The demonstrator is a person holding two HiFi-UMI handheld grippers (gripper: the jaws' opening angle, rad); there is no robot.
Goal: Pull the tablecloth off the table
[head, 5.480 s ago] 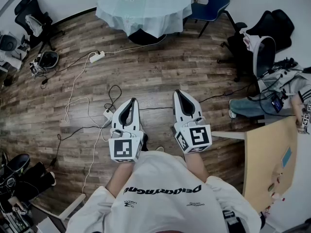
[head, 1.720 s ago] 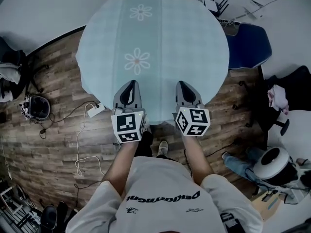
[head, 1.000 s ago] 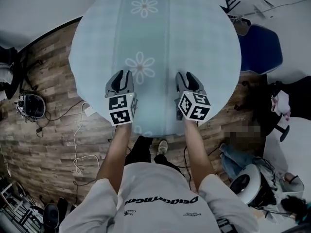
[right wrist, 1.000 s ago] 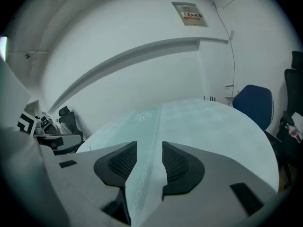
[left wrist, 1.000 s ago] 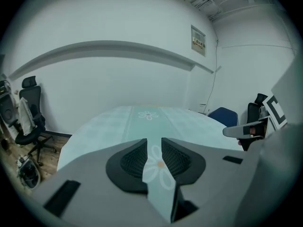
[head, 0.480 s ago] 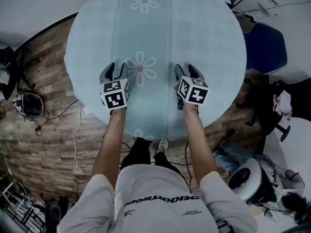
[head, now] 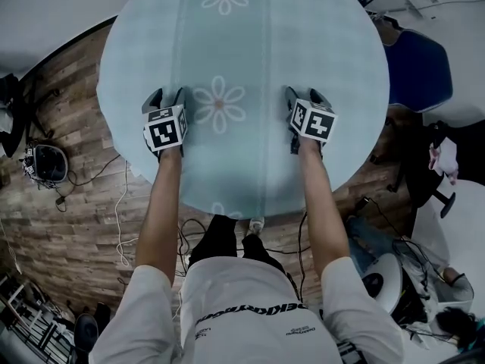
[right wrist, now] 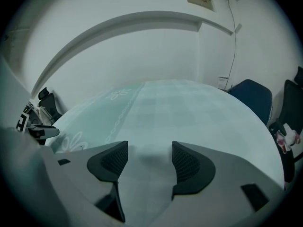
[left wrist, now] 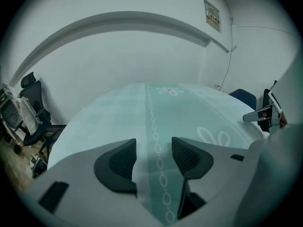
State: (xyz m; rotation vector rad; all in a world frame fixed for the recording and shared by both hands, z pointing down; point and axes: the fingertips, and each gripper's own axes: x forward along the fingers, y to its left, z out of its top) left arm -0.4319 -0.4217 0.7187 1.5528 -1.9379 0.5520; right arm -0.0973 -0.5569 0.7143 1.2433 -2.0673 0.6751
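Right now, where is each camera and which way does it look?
Head view: on the person's head, looking steeply down at the tablecloth; forearms, left gripper and right gripper show.
Left gripper view: on the left gripper, facing across the tablecloth to the wall; its jaws, just opened, hold nothing.
Right gripper view: likewise from the right gripper; jaws just opened, empty.
Shared: both gripper views catch the daisy between the grippers.

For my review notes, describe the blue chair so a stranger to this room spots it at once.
Find the pale blue-green checked tablecloth, a big round disc in mid-room. Just off its right edge stands the blue shell chair. It is the only blue seat; next to it stands a black office chair.
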